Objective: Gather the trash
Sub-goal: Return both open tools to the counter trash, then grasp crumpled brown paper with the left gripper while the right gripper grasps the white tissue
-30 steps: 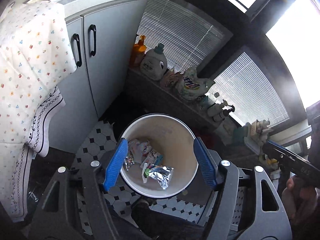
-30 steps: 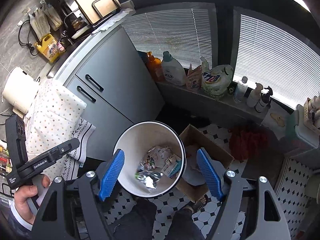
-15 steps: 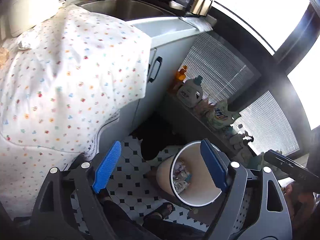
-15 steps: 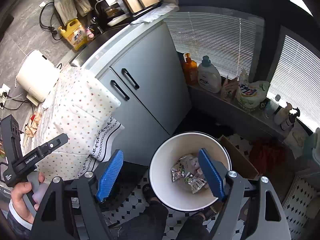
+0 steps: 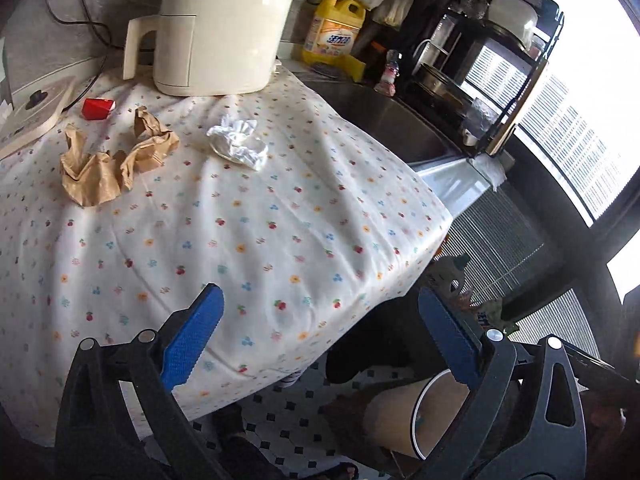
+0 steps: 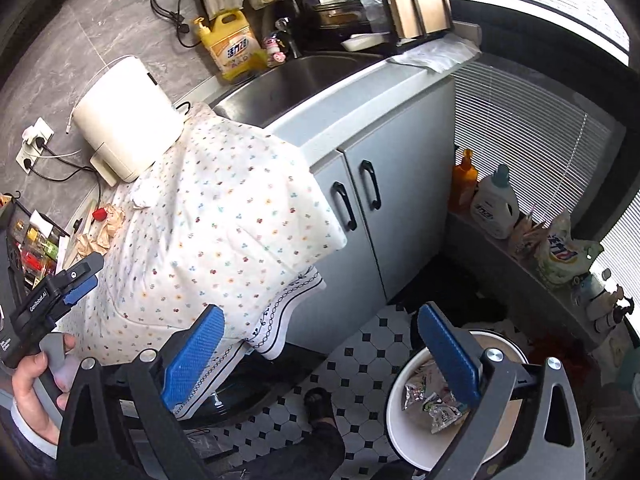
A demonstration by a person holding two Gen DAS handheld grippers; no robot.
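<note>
On the floral tablecloth [image 5: 280,208] lie crumpled brown paper [image 5: 100,164], a crumpled white tissue [image 5: 238,144] and a small red piece [image 5: 96,108]. My left gripper [image 5: 320,300] hovers over the cloth's near edge, jaws opening, nothing between them. The white trash bin [image 6: 397,428] stands on the tiled floor at lower right, with foil wrappers [image 6: 428,400] inside. My right gripper [image 6: 320,316] hangs above the floor between table and bin, jaws opening and empty. In the right wrist view the left gripper [image 6: 60,292] shows at far left, near the brown paper [image 6: 100,236].
A white appliance [image 5: 216,28] and a yellow detergent bottle [image 5: 334,36] stand at the back of the counter beside the sink [image 5: 384,120]. Grey cupboard doors [image 6: 360,200] sit under it. Bottles line a low ledge [image 6: 496,204] by the window. A person's foot [image 6: 320,400] is on the tiles.
Both grippers have swung away from above the bin toward the cloth-covered table, rising a little. Their jaws have spread wider. The bin now sits at the lower right of both views.
</note>
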